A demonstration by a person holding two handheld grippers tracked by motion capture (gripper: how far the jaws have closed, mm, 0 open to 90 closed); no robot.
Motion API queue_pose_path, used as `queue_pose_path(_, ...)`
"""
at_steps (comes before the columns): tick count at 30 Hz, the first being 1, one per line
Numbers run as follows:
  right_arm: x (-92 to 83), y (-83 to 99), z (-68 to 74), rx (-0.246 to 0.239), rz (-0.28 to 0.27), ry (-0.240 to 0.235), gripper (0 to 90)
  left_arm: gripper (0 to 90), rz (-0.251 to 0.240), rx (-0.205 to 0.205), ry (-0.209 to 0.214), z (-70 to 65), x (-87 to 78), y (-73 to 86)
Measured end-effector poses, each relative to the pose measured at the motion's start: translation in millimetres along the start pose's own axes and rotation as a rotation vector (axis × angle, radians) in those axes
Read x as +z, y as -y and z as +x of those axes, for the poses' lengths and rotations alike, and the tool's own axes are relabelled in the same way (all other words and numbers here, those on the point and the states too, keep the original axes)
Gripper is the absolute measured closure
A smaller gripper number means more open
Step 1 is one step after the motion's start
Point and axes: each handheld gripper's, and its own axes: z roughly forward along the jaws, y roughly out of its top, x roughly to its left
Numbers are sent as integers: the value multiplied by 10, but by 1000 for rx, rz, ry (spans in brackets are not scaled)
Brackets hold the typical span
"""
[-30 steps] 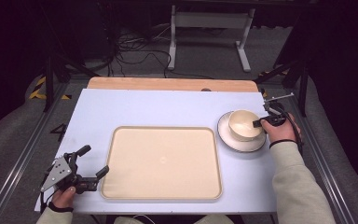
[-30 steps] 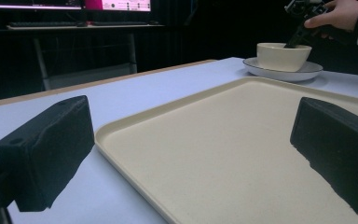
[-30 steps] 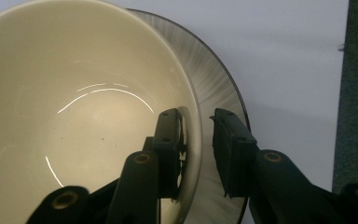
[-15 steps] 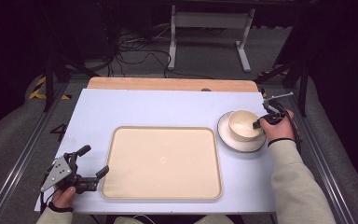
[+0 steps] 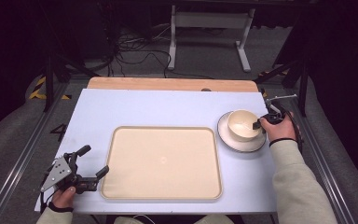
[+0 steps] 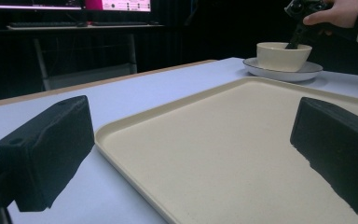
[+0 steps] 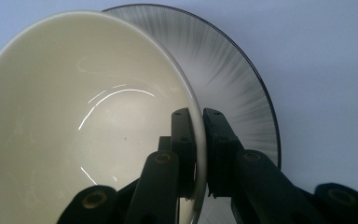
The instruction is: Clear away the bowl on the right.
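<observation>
While the right gripper (image 7: 199,154) is pinching the bowl (image 5: 242,125) rim between closed jaws, at the right of the high view on the plate (image 5: 228,140), lifting straight up is wise; the left gripper (image 5: 91,163) is idling open-jawed beside the tray (image 5: 163,161).
</observation>
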Motion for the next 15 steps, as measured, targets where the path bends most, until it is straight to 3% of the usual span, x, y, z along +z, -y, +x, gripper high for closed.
queue_pose_path(7,-40,6,2,14,-2,-18,839,2,0,0,0,0,0,0)
queue_pose_path(15,-261,-40,89,-4,-15,-24,836,2,1,-1,-1,0,1,0)
